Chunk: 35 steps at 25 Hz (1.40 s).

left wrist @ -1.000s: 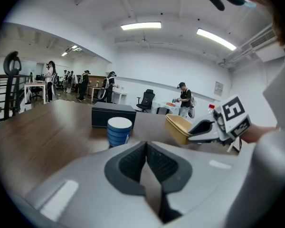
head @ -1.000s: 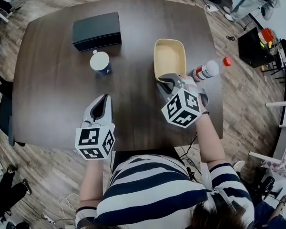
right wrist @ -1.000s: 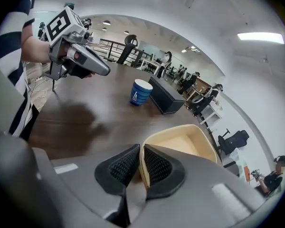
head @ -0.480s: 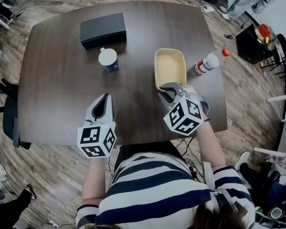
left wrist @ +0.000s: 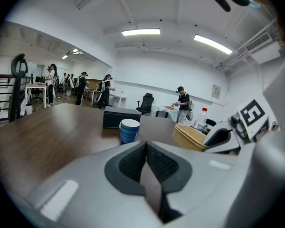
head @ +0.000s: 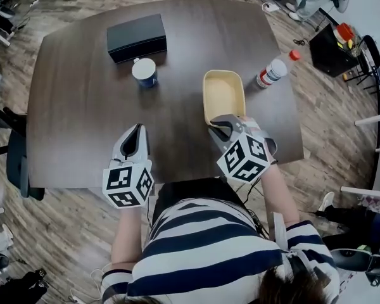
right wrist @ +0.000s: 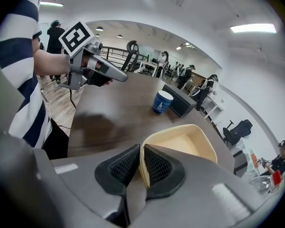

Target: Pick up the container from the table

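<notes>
The right tongs [right wrist: 141,164] pinch the near rim of the beige container [head: 223,92]. In the head view they cover its near end, and whether its base touches the table [head: 82,119] cannot be told. The left tongs [left wrist: 146,159] are pressed together with nothing between them, over the table's front edge. A red-capped bottle [head: 270,73] lies near the container's right.

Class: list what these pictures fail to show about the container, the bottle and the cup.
- Whether the container is off the table: the right gripper hides its underside in the right gripper view.
- Label on the bottle: too small in the head view.
- Print on the cup: too small in the right gripper view.
</notes>
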{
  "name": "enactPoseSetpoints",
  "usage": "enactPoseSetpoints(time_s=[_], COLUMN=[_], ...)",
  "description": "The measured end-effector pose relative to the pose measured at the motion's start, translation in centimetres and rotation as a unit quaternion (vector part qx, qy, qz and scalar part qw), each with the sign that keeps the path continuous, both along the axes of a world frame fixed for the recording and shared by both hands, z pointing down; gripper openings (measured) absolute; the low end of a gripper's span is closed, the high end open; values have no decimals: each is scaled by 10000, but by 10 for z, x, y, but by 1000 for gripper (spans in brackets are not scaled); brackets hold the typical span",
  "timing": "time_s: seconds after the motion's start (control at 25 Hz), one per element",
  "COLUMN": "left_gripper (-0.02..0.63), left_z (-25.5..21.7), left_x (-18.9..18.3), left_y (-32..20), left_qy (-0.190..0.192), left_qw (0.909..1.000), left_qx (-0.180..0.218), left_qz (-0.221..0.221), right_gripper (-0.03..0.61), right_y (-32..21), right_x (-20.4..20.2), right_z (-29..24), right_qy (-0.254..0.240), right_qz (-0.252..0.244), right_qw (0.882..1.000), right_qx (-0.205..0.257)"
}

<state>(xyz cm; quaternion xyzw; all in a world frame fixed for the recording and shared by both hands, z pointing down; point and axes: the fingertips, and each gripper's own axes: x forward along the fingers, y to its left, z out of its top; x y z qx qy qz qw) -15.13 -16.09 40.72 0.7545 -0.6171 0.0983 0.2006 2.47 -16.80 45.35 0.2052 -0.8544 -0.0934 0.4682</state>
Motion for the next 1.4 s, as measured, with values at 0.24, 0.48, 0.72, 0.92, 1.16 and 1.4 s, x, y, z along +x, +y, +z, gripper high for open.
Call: enactPoseSetpoints(time_s=[0.24, 0.48, 0.72, 0.92, 1.16, 1.4], left_gripper=[0, 0, 0, 0, 0, 0], left_z=[3, 9, 9, 10, 5, 7], left_x=[-1, -2, -2, -5, -2, -1], left_y=[21, 35, 43, 47, 43, 39], left_qy=[9, 20, 17, 15, -15, -29], left_qw=[10000, 9999, 9999, 9999, 10000, 9999], left_qx=[-31, -99, -128, -111, -72, -96], left_qz=[18, -28, -69, -85, -58, -32], right_gripper=[29, 28, 28, 28, 28, 28], right_y=[28, 44, 55, 62, 60, 57], right_x=[-2, -1, -2, -5, -1, -3], right_z=[1, 3, 2, 6, 5, 7], right_qy=[16, 24, -11, 34, 42, 42], right_qz=[-34, -41, -67, -148, -120, -142], right_qw=[10000, 9999, 9998, 9997, 9997, 9996], right_qx=[-68, -107, -169, -200, -219, -251])
